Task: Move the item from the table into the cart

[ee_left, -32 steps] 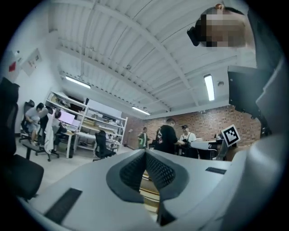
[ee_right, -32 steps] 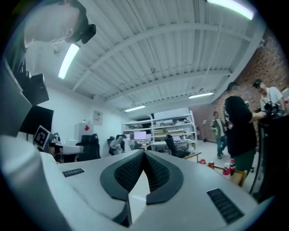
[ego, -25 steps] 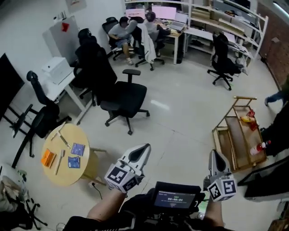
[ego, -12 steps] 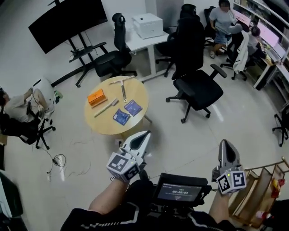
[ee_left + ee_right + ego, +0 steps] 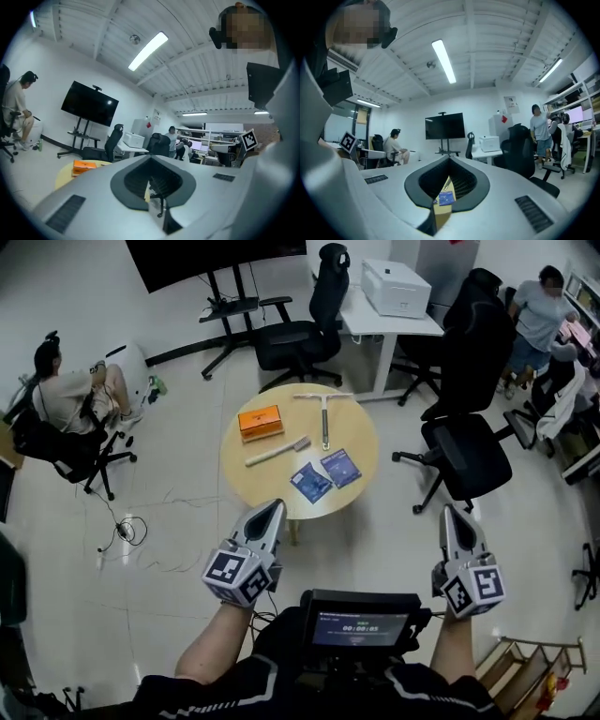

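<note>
Nothing has gone into the cart [image 5: 514,650] yet, so the whole task is still to do. Only a corner of the cart's wooden frame shows, at the near right edge behind the person's right arm, well apart from the table [image 5: 253,479].

The round table stands ahead of the person, a little left of centre, and it carries everything that could be moved:
- an orange box [image 5: 261,420] at its far left
- a T-shaped tool [image 5: 324,413] at its far right
- a pale stick [image 5: 277,450] in the middle
- two blue packets [image 5: 310,483] [image 5: 340,467] side by side at the near edge

The task does not say which of these is the item.

The left gripper [image 5: 272,507] has its jaws together with nothing between them. It points towards the table's near edge, close to it but touching nothing. The right gripper [image 5: 453,512] is also closed and empty. It hangs over bare floor to the right of the table, near a black chair [image 5: 464,457].

What is left, as I judge it, is every step: reach the table, open a gripper, take an item, carry it round to the near right and set it in the cart.
</note>
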{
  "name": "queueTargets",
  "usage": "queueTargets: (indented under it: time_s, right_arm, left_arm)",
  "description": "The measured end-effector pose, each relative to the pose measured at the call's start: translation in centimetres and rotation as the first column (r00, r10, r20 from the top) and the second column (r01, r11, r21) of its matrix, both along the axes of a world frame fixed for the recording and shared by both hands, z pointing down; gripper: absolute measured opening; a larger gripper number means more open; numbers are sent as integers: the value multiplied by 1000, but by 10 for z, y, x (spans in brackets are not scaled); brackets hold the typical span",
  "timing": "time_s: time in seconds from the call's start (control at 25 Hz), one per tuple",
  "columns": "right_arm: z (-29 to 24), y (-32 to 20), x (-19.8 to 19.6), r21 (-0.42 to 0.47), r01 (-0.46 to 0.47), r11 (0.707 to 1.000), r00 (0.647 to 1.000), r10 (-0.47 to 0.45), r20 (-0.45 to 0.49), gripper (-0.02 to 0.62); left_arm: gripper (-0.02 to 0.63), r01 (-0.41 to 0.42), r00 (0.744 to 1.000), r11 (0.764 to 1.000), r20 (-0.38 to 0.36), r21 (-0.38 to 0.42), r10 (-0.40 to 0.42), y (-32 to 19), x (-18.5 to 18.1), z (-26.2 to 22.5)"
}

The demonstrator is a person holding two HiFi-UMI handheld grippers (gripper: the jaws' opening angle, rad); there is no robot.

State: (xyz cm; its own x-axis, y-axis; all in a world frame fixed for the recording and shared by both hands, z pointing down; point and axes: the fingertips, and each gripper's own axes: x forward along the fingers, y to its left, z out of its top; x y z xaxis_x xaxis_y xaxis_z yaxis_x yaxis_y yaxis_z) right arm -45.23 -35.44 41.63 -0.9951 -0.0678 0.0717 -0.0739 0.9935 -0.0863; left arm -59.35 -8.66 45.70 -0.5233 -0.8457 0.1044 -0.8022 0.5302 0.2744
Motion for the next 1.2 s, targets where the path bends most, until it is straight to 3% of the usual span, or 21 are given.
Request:
queueTargets:
  time_s: [0.16,0.4,0.44,0.72,1.0,1.04,1.2]
  right_arm:
    - [6,16,-81,4,102,995,995,-102,-18,2]
    - [26,-1,-181,-31,228,973,972,-230,-50,3]
    - [28,-5,-197,-32,246,969,967,-247,-57,34]
    - [36,-12,-308,-57,271,961,958,-275,-79,34]
    - [54,25,-441,-110,195,975,971,-208,-120,38]
    - [61,32,-461,-107,184,977,970,-198,-139,82]
    - [80,52,-547,-119,170,978,964,-190,-186,92]
  left_arm:
    - [15,100,995,995,-8,-10,-100,25,-59,9]
    - [15,207,978,977,-14,-50,-208,5,-122,15]
    - [15,218,976,974,-14,-62,-219,0,-131,17]
    - [15,304,945,947,-92,-108,-314,7,-225,49]
    - [14,313,938,938,-109,-147,-330,49,-355,74]
    - [15,306,938,940,-120,-150,-324,54,-373,80]
    - [15,215,958,957,-151,-193,-245,51,-438,112]
